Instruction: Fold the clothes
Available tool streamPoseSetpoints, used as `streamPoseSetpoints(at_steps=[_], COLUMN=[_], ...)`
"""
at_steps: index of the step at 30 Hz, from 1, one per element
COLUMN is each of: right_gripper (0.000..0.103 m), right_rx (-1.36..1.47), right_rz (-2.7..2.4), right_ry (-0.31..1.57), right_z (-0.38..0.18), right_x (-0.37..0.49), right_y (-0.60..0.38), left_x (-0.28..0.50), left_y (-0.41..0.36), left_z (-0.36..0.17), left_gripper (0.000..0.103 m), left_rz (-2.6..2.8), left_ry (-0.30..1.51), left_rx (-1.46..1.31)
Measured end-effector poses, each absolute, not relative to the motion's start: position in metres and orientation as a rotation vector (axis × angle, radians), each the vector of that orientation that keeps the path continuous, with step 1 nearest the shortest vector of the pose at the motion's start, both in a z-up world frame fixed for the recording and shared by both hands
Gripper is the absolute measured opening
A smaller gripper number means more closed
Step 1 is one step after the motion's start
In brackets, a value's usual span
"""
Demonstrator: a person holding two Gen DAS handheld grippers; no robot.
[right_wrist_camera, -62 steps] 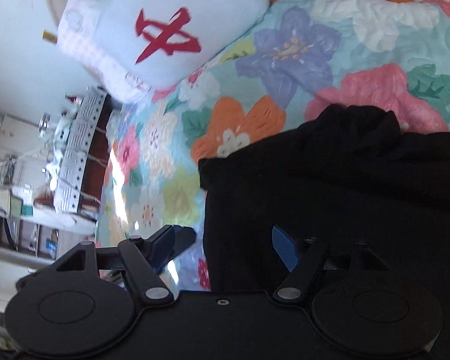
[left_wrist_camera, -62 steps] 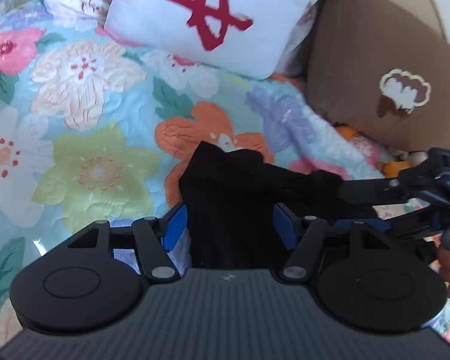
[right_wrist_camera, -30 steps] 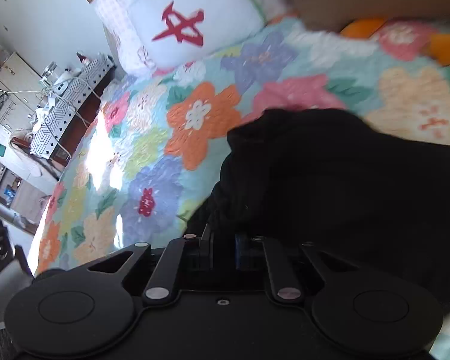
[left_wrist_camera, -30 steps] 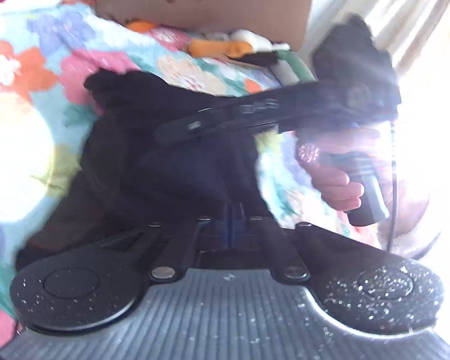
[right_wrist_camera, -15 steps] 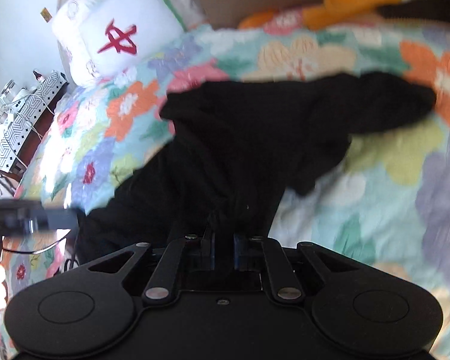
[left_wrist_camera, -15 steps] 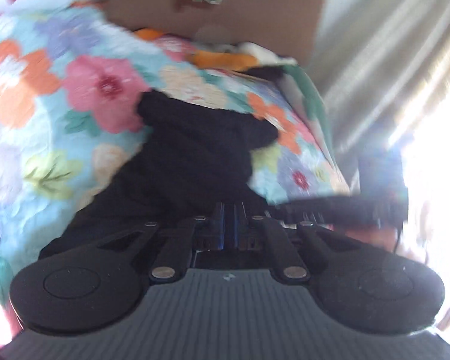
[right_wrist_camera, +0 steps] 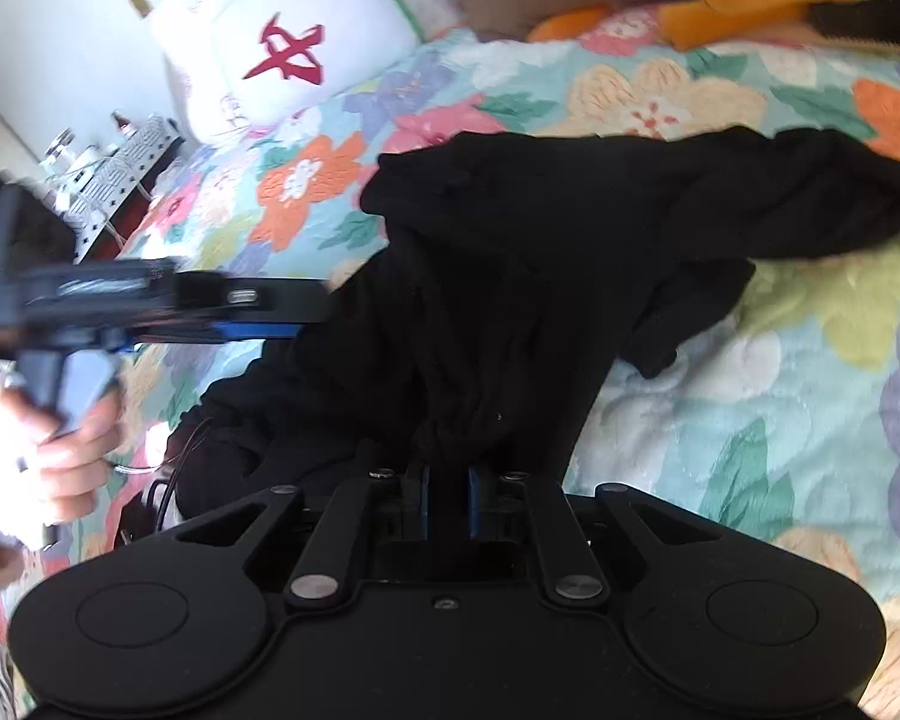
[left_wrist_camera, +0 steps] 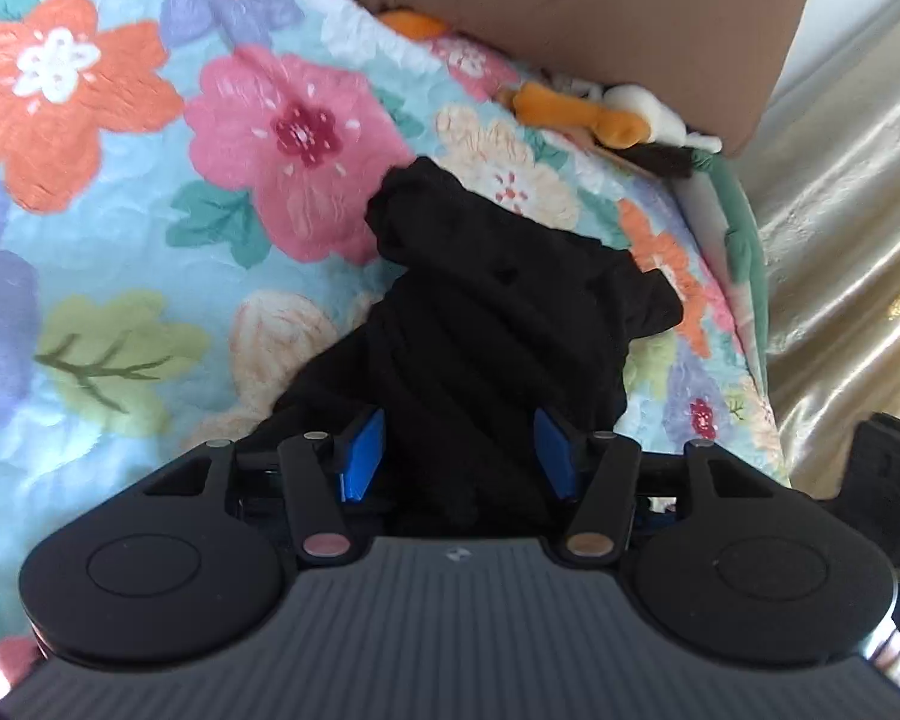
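A black garment [left_wrist_camera: 498, 324] lies bunched on the floral quilt [left_wrist_camera: 120, 228]. In the left wrist view my left gripper [left_wrist_camera: 459, 450] is open, its blue pads either side of the cloth's near end. In the right wrist view the garment [right_wrist_camera: 540, 276] spreads wide, with one sleeve stretched to the right. My right gripper [right_wrist_camera: 447, 492] is shut on a gathered fold of the garment. The left gripper [right_wrist_camera: 258, 312] shows blurred at the left of that view, at the garment's left edge.
A brown pillow [left_wrist_camera: 600, 18] and orange and white plush toys [left_wrist_camera: 570, 108] lie at the head of the bed. A white pillow with a red mark [right_wrist_camera: 288, 54] sits at the back left. A gold curtain [left_wrist_camera: 840, 210] hangs past the bed's right edge.
My left gripper has opened and let go of the garment. Both grippers pulled the garment toward the bed's right side; the right one stays shut on it.
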State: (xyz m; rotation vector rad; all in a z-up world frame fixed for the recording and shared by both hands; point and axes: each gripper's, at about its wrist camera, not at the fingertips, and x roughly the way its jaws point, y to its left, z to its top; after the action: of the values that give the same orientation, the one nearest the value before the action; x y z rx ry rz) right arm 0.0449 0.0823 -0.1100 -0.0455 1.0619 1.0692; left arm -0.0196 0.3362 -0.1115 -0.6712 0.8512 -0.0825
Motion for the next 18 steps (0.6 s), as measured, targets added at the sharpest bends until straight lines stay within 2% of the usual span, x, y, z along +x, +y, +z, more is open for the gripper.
streamPoseSetpoints(at_steps=[1,3,4,5,6,10,11,12,13,18], right_gripper=[0.015,0.016,0.017,0.018,0.019,0.026,0.031,0.041,0.044,0.051], right_rx=[-0.038,-0.022,-0.014,-0.007,0.001,0.054,0.080,0.107,0.131,0.173], right_rz=[1.075,1.080,1.081,1.081,1.080,1.058,1.052,1.049,1.049,1.059], right_ry=[1.062,1.071,1.073,1.073,1.073,1.096,1.099,1.105,1.113,1.140], right_z=[-0.111,-0.113,-0.113,-0.114,-0.114,-0.117,-0.118,-0.119,-0.120,-0.125], right_x=[0.046,0.049,0.050,0.051,0.051,0.055,0.056,0.057,0.058,0.062], right_y=[0.081,0.078,0.077,0.076,0.074,0.070,0.070,0.069,0.069,0.066], left_x=[-0.016,-0.012,-0.012,-0.012,-0.016,-0.038,-0.043,-0.048,-0.051,-0.063], left_y=[0.330,0.314,0.307,0.300,0.297,0.288,0.286,0.285,0.284,0.296], left_z=[-0.115,-0.116,-0.115,-0.114,-0.109,-0.075,-0.064,-0.053,-0.044,-0.007], left_gripper=[0.058,0.055,0.041,0.012,0.005,0.005,0.005,0.005,0.005,0.005], left_rz=[-0.085,-0.080,-0.077,-0.074,-0.068,-0.028,-0.018,-0.013,-0.005,0.040], left_ry=[0.864,0.886,0.884,0.882,0.854,0.701,0.665,0.633,0.608,0.516], left_rx=[-0.645,-0.534,-0.477,-0.420,-0.404,-0.314,-0.281,-0.253,-0.226,-0.225])
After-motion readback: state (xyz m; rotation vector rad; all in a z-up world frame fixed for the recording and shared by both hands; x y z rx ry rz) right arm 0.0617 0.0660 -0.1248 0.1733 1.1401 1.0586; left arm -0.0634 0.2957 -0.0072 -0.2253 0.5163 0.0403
